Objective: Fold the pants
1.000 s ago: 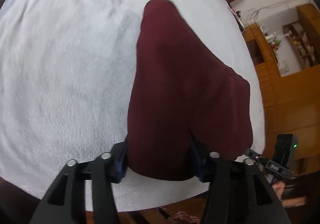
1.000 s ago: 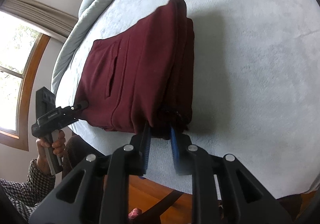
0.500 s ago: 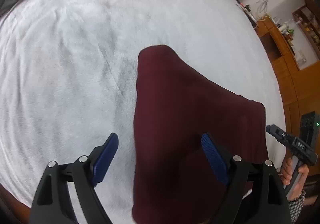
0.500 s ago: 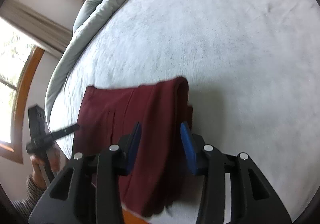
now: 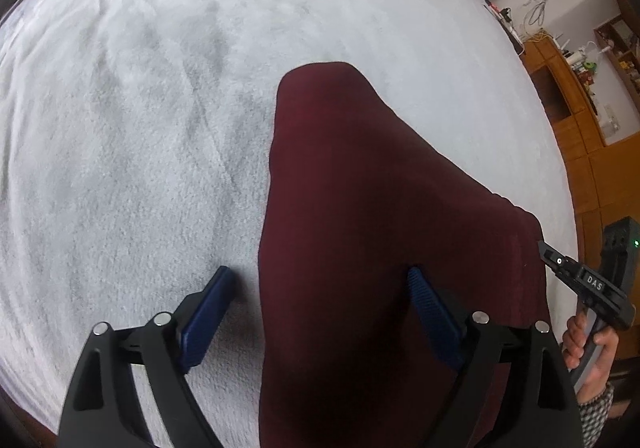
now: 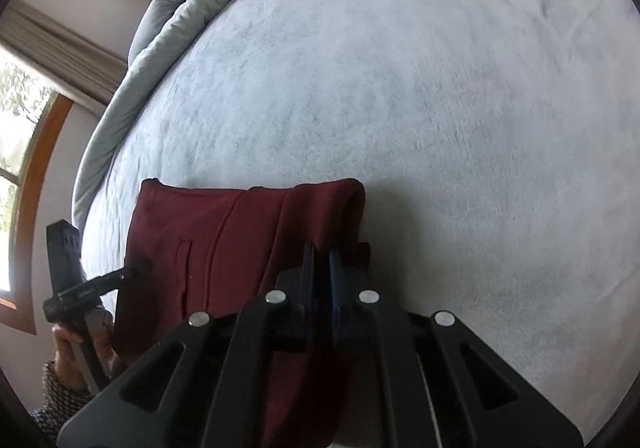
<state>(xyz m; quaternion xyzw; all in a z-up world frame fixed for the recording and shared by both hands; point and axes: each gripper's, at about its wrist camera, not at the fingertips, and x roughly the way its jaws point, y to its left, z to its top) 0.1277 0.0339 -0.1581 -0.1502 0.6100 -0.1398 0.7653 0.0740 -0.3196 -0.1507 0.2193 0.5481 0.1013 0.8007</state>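
Left wrist view first: what lies where?

— The bed [image 5: 140, 128] fills nearly everything. The pants [image 5: 360, 228] lie folded and flat on it, close to the edge nearest me. My left gripper [image 5: 318, 276] hangs over them, jaws spread wide and holding nothing: one finger over the bedcover, the other over the cloth. In the right wrist view my right gripper [image 6: 320, 260] sits at the bundle's right side, jaws drawn almost together. I cannot tell whether any cloth is caught between them.

— So how would you do this step well?

— I judge the fold is laid, so this is tidying or taking a new hold. I'd come down square on the near edge, catch every layer at once, and match both sides so that nothing skews. The fleece looks grippy, so I'd lift, not drag.

— What has changed?

— A second ago both sets of jaws were clamped on the near edge. Half a second ago both had let go. Since then the left has stayed spread, and the right has closed up again.
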